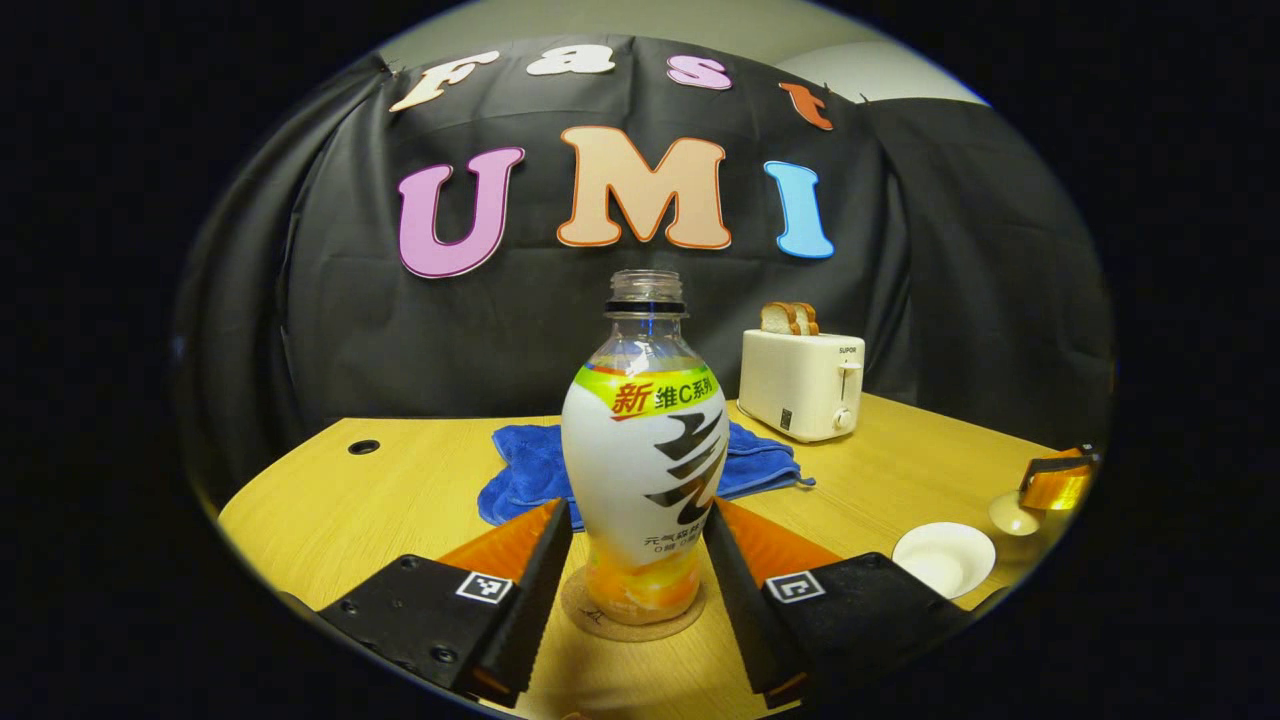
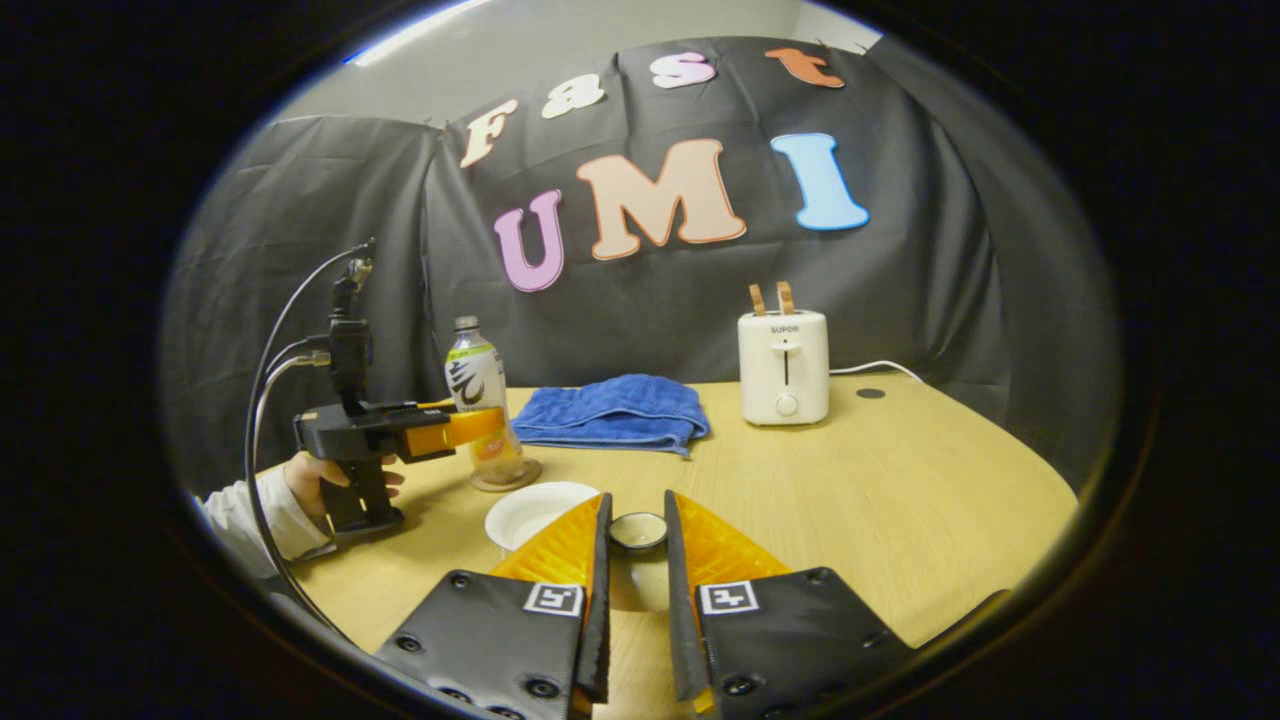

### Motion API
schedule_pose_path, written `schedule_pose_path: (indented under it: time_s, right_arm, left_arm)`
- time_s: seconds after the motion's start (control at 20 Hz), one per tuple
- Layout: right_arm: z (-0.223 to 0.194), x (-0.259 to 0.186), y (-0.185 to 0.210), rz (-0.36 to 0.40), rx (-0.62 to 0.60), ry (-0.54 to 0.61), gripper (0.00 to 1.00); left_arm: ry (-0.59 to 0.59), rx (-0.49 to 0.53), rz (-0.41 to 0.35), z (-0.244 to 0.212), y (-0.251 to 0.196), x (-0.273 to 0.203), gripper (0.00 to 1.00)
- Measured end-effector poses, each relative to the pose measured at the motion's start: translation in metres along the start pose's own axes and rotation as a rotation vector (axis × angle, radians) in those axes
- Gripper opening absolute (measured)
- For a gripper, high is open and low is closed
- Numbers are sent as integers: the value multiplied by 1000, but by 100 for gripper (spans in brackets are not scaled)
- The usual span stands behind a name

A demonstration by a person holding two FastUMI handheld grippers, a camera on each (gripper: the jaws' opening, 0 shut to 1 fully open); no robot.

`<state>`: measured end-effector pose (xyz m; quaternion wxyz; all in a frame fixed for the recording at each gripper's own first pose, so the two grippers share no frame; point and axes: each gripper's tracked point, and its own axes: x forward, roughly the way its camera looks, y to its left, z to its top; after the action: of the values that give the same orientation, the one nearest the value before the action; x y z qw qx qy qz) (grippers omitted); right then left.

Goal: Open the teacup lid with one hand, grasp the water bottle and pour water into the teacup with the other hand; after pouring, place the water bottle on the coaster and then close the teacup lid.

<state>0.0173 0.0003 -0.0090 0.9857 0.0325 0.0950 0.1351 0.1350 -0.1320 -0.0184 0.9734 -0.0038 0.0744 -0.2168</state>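
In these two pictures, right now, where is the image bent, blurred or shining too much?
Left gripper view: the table edge bows from fisheye, the water bottle is sharp, and the teacup near the rim is softer. Right gripper view: the wall leans, the toaster is clear, no strong glare.

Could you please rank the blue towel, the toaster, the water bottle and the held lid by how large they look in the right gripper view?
1. blue towel
2. toaster
3. water bottle, close to the toaster in apparent size, so that order is unsure
4. lid, smallest even though nearest the camera
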Motion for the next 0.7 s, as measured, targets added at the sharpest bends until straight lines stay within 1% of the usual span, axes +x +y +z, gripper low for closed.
schedule_pose_path:
  time_s: [0.05, 0.2, 0.35, 0.7]
  right_arm:
    - [0, 0, 2, 2, -2, -1, 27]
    - [3, 1, 7, 10, -5, -6, 27]
    - [7, 5, 14, 25, -5, -14, 27]
    - [10, 21, 40, 75, -10, -23, 27]
  left_arm:
    - [0, 3, 0, 0, -4, 0, 78]
    - [-3, 15, 10, 0, -1, -5, 92]
    - [-4, 12, 28, -2, 2, -18, 94]
    - [-40, 8, 87, 2, 11, -71, 93]
